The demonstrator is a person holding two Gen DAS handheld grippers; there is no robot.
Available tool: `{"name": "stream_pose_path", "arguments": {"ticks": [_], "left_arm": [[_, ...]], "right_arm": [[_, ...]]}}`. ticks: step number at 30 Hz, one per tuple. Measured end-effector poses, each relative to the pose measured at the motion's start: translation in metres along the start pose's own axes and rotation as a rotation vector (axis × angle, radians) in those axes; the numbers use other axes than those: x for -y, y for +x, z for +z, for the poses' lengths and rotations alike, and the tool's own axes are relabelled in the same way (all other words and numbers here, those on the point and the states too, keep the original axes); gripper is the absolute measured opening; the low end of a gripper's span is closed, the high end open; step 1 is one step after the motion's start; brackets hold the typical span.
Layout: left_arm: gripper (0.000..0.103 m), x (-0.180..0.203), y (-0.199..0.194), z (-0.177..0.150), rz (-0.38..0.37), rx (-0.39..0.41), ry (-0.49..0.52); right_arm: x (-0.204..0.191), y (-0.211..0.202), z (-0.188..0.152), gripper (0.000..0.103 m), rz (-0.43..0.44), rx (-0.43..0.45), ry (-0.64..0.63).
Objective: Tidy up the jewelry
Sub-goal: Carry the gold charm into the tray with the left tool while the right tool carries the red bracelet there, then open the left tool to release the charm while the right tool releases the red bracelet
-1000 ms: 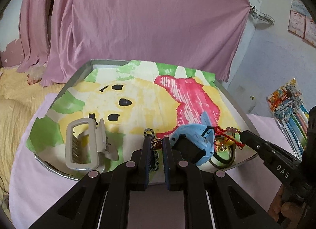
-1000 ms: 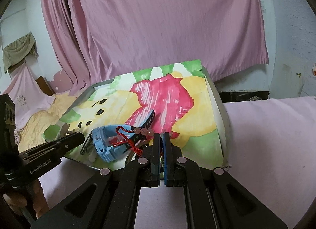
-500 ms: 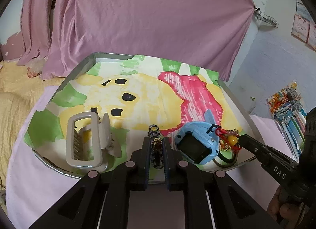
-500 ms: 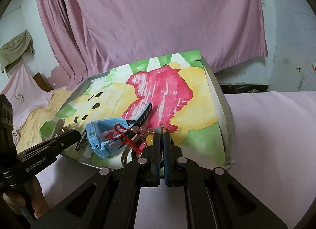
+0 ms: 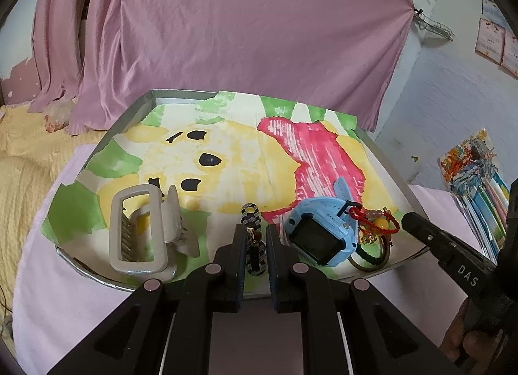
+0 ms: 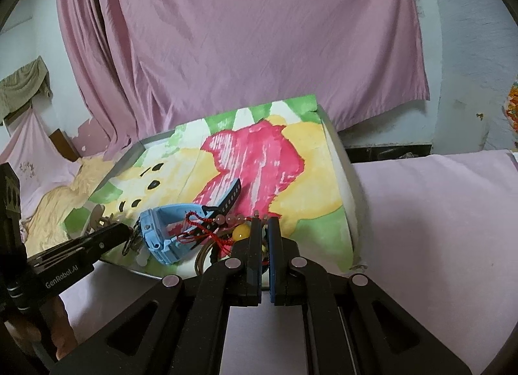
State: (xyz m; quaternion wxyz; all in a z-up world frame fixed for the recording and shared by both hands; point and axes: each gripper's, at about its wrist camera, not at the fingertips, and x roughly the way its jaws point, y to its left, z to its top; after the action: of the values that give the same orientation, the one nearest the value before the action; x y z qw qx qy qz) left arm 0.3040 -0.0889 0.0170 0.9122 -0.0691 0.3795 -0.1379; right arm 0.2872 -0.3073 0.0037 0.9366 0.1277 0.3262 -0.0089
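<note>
Lying between the narrowly parted left hand-held gripper (image 5: 254, 239) fingers: a striped bracelet (image 5: 252, 216).

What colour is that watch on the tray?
The watch is light blue with a black screen, clearest in the left wrist view.

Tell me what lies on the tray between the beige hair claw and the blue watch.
In the left wrist view, a striped bracelet lies between the hair claw and blue watch, flanked by the left gripper.

"DAS" on right gripper (image 5: 408, 220); "GenRobot.AI" on left gripper (image 6: 124, 233).
</note>
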Motion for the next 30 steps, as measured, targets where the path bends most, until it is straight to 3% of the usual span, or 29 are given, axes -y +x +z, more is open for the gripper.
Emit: {"name": "stream_pose_path", "arguments": {"ticks": [18, 22, 26, 28, 30], "left_arm": [[0.015, 0.001, -0.009, 0.001, -0.001, 0.052, 0.003], [0.028, 0.001, -0.014, -0.001, -0.011, 0.078, 0.001], [0.040, 0.001, -0.020, -0.002, -0.014, 0.111, -0.004], [0.056, 0.000, -0.024, -0.003, -0.016, 0.128, -0.010], [0.065, -0.003, -0.030, -0.004, -0.020, 0.160, -0.029]], "right_arm": [[0.003, -0.010, 0.001, 0.006, -0.016, 0.043, 0.000], [0.002, -0.018, -0.001, 0.042, -0.025, 0.086, -0.004], [-0.002, -0.026, -0.002, 0.042, -0.028, 0.122, -0.027], [-0.002, -0.028, -0.002, 0.042, -0.021, 0.129, -0.032], [-0.002, -0.031, -0.003, 0.047, -0.022, 0.139, -0.034]]}}
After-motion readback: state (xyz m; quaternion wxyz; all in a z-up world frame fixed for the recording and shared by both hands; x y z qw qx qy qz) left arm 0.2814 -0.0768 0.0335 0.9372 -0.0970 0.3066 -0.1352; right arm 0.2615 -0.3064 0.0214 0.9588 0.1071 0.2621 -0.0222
